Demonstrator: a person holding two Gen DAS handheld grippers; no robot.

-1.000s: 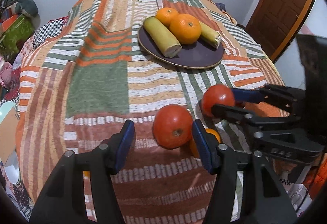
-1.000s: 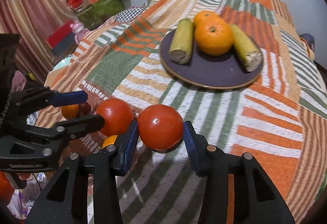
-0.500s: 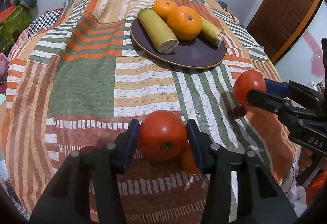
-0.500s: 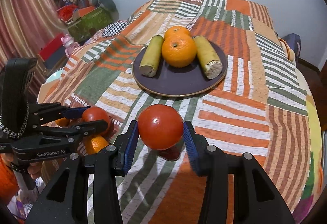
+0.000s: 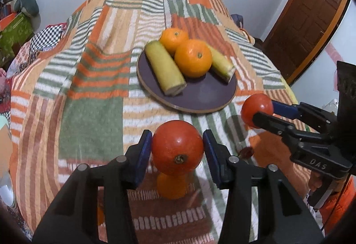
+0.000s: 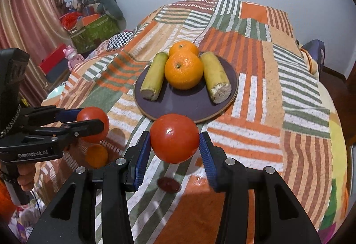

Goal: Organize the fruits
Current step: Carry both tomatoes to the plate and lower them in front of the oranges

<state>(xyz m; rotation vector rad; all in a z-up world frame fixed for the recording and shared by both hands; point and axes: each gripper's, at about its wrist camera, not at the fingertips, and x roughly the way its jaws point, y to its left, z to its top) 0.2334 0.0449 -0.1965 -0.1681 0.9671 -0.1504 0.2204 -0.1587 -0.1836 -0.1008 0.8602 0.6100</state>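
Note:
My left gripper (image 5: 177, 147) is shut on a red tomato (image 5: 177, 147) and holds it above the bedspread, near the front of the dark round plate (image 5: 200, 97). My right gripper (image 6: 175, 138) is shut on a second red tomato (image 6: 175, 138), also lifted, just short of the plate (image 6: 189, 108). The plate holds two oranges (image 5: 193, 58) and two banana pieces (image 5: 165, 68). A small orange (image 5: 171, 186) lies on the cover below my left gripper; it also shows in the right wrist view (image 6: 96, 156).
A patchwork striped bedspread (image 6: 267, 110) covers the surface. A small dark red bit (image 6: 168, 185) lies on it under my right gripper. Boxes and toys (image 6: 93, 23) are stacked at the left wall. A wooden door (image 5: 307, 21) stands at the right.
Both grippers have risen and moved toward the plate with their tomatoes. The left gripper closed on its tomato over the last second and lifted it off the cover.

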